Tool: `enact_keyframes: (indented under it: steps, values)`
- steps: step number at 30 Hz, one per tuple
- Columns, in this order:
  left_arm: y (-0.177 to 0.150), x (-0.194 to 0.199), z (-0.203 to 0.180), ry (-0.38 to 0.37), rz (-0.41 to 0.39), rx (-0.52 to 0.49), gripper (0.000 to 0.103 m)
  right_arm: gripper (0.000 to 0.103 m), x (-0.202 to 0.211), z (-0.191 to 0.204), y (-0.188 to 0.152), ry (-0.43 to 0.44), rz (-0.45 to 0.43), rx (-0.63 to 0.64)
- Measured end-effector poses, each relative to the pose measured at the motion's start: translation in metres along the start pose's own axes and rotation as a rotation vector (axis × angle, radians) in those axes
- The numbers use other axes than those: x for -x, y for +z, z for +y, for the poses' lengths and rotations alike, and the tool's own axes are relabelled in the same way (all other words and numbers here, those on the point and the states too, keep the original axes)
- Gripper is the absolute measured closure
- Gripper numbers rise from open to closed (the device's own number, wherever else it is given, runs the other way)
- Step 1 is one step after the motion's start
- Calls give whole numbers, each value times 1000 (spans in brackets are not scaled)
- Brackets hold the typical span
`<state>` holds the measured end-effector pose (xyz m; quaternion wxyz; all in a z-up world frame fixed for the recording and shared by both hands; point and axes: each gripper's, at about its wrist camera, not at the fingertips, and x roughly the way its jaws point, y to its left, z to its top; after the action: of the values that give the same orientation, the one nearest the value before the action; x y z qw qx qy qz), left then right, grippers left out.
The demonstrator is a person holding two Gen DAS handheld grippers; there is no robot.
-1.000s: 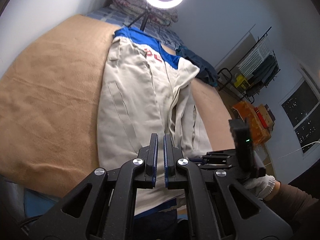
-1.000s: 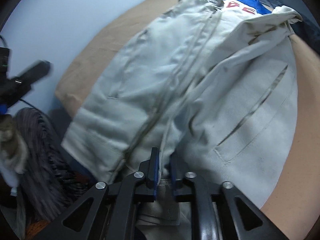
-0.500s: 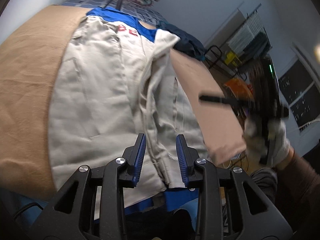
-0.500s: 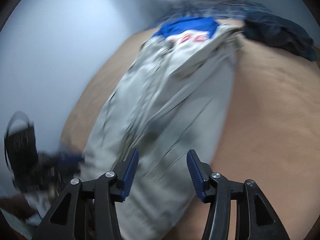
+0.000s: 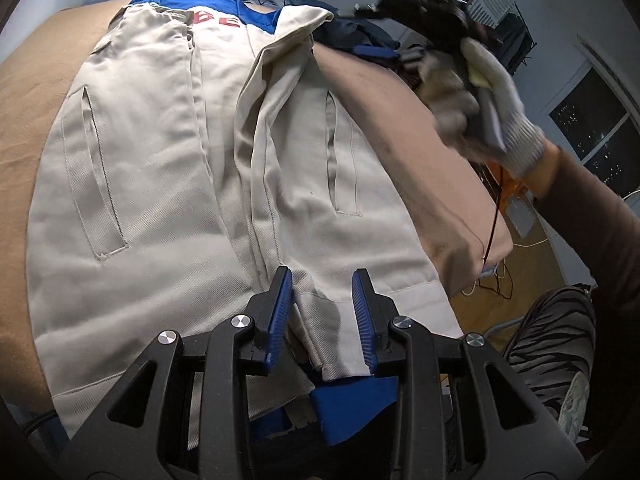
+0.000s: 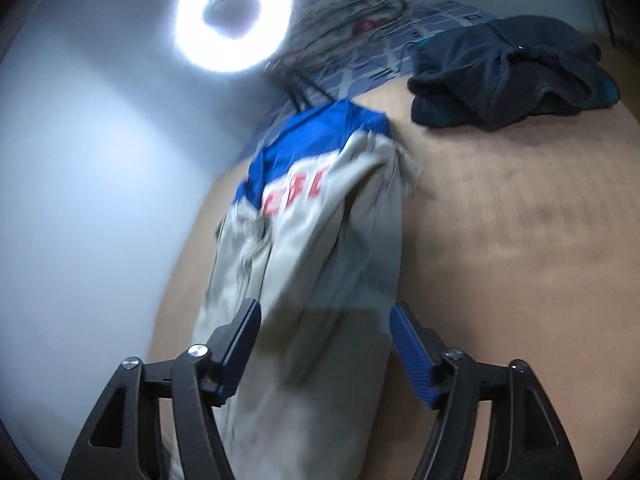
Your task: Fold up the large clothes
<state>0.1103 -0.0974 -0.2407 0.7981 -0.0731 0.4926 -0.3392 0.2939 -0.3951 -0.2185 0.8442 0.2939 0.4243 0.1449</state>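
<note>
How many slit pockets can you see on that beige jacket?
2 on the beige jacket: left pocket on the wide left panel, right pocket on the folded right panel. Others may be hidden underneath.

Both grippers have let go of the beige jacket point(image 5: 168, 168). The left gripper point(image 5: 323, 312), clamped a second ago, now stands spread over the near hem. The right gripper point(image 6: 325, 350) has opened wide and lifted away, swinging up toward the far ring light point(image 6: 232, 16).
</note>
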Motion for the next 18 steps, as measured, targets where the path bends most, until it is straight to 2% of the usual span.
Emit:
enact_keyframes:
  steps: [6,8,9,10,11,12,15,16,18]
  values:
    - [2,-4,3,-18,7,22,73,32,-41,-15,29,18,-7,-76]
    - [3,-5,4,-20,9,24,73,36,-54,-20,35,32,3,-110]
    - [4,-5,5,-22,9,26,73,43,-60,-21,36,45,7,-126]
    - [4,-5,5,-24,8,30,73,58,-64,-21,38,57,12,-137]
    - [4,-4,5,-24,8,32,73,68,-68,-18,40,68,18,-137]
    - [4,-4,6,-26,7,31,73,74,-72,-16,41,69,25,-134]
    - [3,-6,4,-27,9,27,73,73,-89,11,48,109,43,-85]
    - [3,-6,4,-31,11,27,73,64,-96,20,49,113,62,-65]
    - [4,-7,4,-43,17,32,73,59,-113,41,50,140,137,-25]
